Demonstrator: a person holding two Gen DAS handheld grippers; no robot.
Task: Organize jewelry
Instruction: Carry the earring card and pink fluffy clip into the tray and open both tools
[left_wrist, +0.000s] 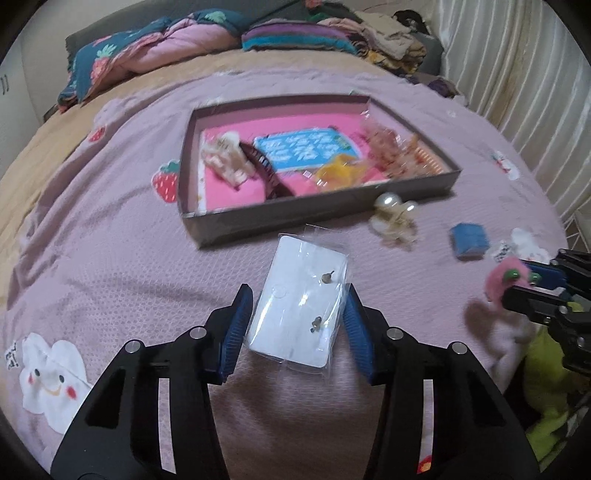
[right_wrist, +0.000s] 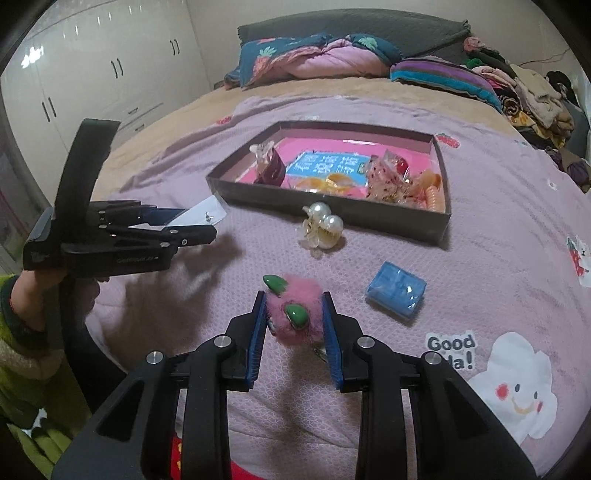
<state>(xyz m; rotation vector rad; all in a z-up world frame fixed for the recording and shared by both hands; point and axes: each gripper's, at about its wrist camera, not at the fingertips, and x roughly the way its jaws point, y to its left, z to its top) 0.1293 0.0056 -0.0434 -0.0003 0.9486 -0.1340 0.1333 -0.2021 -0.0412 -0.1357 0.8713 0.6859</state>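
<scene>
We are working over a bed (right_wrist: 480, 229) spread with a quilted lilac cover printed with clouds and strawberries, white wardrobe doors (right_wrist: 92, 77) to one side and a ribbed curtain (left_wrist: 517, 74) to the other. Nearest us, the left tool (left_wrist: 295, 314) pinches a white earring card in a clear crinkly sleeve (left_wrist: 301, 306) by its long edges, lifted off the cover with open room around it. The right tool (right_wrist: 293, 317) is pressed onto a fluffy pink clip with glossy green leaves (right_wrist: 291, 306), also clear of the bed. Beyond, on open cover, lie a small blue translucent box (right_wrist: 397, 288) and a clear claw clip with large pearls (right_wrist: 321, 225), the latter just beside the near wall of a shallow grey cardboard tray (right_wrist: 325, 206). Its pink floor holds a cream clip, a dark comb, yellow and orange pieces and a spotted pouch, leaving bare room in the middle. Farthest, rumpled quilts (right_wrist: 314, 59) and clothes (right_wrist: 528, 92) line the head of the bed.
</scene>
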